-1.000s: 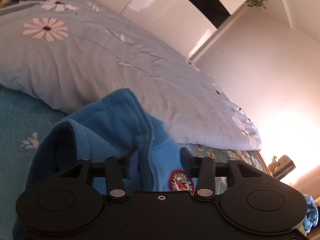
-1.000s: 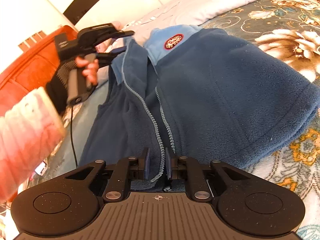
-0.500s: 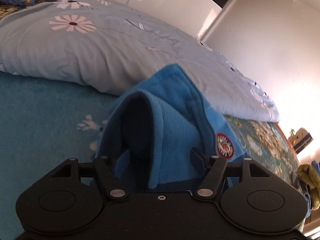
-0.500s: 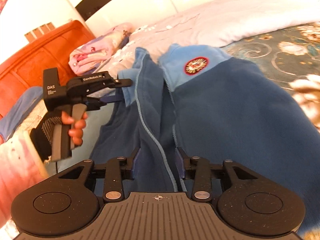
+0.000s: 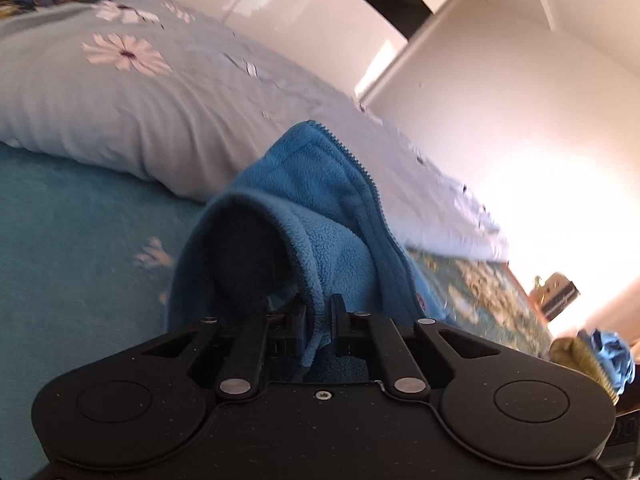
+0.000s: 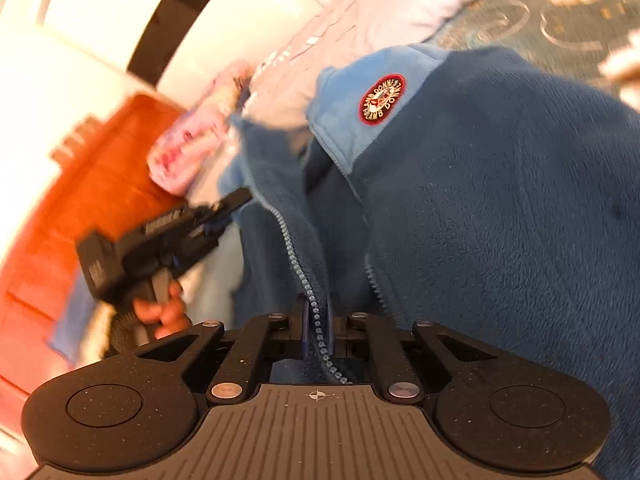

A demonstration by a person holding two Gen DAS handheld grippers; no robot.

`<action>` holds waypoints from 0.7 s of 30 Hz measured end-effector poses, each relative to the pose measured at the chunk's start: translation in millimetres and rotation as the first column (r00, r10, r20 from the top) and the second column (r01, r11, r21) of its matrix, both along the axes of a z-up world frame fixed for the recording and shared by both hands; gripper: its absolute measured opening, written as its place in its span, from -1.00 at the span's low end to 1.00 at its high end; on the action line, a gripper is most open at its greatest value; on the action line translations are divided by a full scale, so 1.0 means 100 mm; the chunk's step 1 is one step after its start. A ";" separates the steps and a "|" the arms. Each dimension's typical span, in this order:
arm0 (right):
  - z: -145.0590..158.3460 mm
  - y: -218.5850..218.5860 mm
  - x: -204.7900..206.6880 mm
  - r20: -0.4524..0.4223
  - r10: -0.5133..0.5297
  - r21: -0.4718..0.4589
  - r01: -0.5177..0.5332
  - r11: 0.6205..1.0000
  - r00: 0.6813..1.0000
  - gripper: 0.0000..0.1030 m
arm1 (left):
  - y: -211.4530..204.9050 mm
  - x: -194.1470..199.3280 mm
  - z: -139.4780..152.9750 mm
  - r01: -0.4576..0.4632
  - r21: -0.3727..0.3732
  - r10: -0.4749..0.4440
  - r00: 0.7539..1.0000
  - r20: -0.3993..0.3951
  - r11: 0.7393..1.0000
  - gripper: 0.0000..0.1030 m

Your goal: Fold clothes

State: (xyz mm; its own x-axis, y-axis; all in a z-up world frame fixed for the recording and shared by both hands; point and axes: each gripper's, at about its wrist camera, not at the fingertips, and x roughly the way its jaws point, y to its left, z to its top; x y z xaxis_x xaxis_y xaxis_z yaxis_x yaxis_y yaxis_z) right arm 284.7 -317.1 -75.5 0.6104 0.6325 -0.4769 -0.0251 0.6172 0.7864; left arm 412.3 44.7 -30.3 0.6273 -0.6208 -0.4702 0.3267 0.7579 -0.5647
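Now, through the left wrist camera, your left hand-held gripper [image 5: 319, 320] is clenched on a fold of the blue fleece zip-up jacket [image 5: 320, 216], near its lighter blue collar. The fabric rises in a hump just ahead of the fingers, its zipper edge running down the right side. Behind it lies a pale blue quilt with white daisies [image 5: 120, 92], resting on the teal bed sheet [image 5: 60, 220].

Through the right wrist camera, your right hand-held gripper [image 6: 318, 324] is clamped on the jacket's zipper edge [image 6: 308, 292], with the teeth passing between the fingers. The jacket spreads across the patterned bedspread [image 6: 540, 12], front open, its round red badge [image 6: 382, 99] on the light collar. Your left hand-held gripper shows at left, in front of the orange wooden headboard [image 6: 80, 184]; this view is blurred.
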 end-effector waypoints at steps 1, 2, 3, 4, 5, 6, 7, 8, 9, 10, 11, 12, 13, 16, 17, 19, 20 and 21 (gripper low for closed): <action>-0.01 -0.02 0.01 -0.006 -0.010 0.014 0.010 1.000 1.000 -0.88 | 0.04 -0.01 0.03 -0.004 0.027 0.004 1.000 0.001 1.000 -0.84; -0.02 0.00 0.04 -0.017 -0.018 -0.014 0.018 1.000 1.000 -0.88 | 0.03 0.00 0.04 -0.005 0.078 0.006 1.000 -0.010 0.997 -0.81; -0.03 0.01 0.06 -0.029 -0.025 -0.042 0.024 0.999 0.999 -0.88 | 0.02 0.01 0.04 -0.005 0.132 0.008 1.000 -0.023 0.991 -0.75; -0.06 0.05 0.09 -0.043 -0.028 -0.070 0.025 0.997 0.999 -0.88 | 0.01 0.02 0.01 -0.003 0.158 0.010 0.999 -0.039 0.987 -0.73; -0.09 0.08 0.11 -0.057 -0.031 -0.099 0.025 0.995 0.998 -0.88 | -0.01 0.03 -0.01 -0.001 0.180 0.011 0.998 -0.055 0.984 -0.73; -0.12 0.12 0.13 -0.070 -0.034 -0.125 0.025 0.992 0.997 -0.88 | 0.01 0.03 -0.03 -0.004 0.160 0.013 0.998 -0.058 0.987 -0.71; -0.13 0.14 0.13 -0.078 -0.038 -0.138 0.027 0.990 0.996 -0.88 | 0.03 0.01 -0.04 -0.008 0.133 0.016 0.998 -0.058 0.991 -0.57; -0.13 0.14 0.11 -0.076 -0.035 -0.144 0.024 0.989 0.996 -0.88 | 0.05 0.00 -0.05 -0.011 0.106 0.018 0.998 -0.059 0.994 -0.49; -0.12 0.14 0.09 -0.075 -0.032 -0.149 0.021 0.989 0.997 -0.87 | 0.06 0.01 -0.07 -0.016 0.094 0.022 0.998 -0.066 0.995 -0.32; -0.10 0.14 0.06 -0.073 -0.026 -0.149 0.014 0.989 0.997 -0.87 | 0.07 0.01 -0.07 -0.022 0.097 0.029 0.997 -0.067 0.995 -0.30; -0.10 0.13 0.03 -0.072 -0.021 -0.152 0.010 0.988 0.997 -0.87 | 0.07 0.02 -0.06 -0.026 0.101 0.033 0.997 -0.065 0.995 -0.30; -0.09 0.13 0.00 -0.072 -0.017 -0.155 0.006 0.988 0.997 -0.86 | 0.08 0.03 -0.05 -0.033 0.084 0.038 0.998 -0.059 0.996 -0.29; -0.08 0.12 -0.04 -0.071 -0.013 -0.157 0.002 0.988 0.997 -0.86 | 0.09 0.05 -0.04 -0.040 0.064 0.044 0.998 -0.053 0.997 -0.26; -0.06 0.11 -0.13 -0.069 -0.001 -0.165 -0.011 0.986 0.998 -0.86 | 0.14 0.17 -0.03 -0.087 -0.028 0.085 0.995 -0.061 0.996 -0.05; -0.05 0.10 -0.16 -0.069 0.003 -0.168 -0.015 0.986 0.998 -0.86 | 0.16 0.22 -0.05 -0.110 -0.071 0.105 0.991 -0.081 0.991 -0.05; -0.04 0.09 -0.22 -0.067 0.012 -0.173 -0.023 0.985 0.998 -0.86 | 0.19 0.33 -0.10 -0.160 -0.155 0.142 0.982 -0.124 0.975 0.00; -0.03 0.09 -0.26 -0.067 0.016 -0.176 -0.027 0.984 0.998 -0.86 | 0.21 0.38 -0.13 -0.186 -0.196 0.159 0.976 -0.147 0.963 0.00; -0.02 0.09 -0.29 -0.066 0.020 -0.179 -0.032 0.983 0.998 -0.86 | 0.22 0.41 -0.13 -0.214 -0.212 0.183 0.970 -0.159 0.953 0.01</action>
State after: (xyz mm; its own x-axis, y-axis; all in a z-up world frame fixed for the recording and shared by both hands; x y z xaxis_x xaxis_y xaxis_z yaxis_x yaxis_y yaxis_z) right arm 256.0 -308.5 -77.9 0.5596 0.5482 -0.6215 0.0036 0.7483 0.6633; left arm 453.5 66.5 -43.7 0.6885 -0.5903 -0.4214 0.0908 0.6466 -0.7574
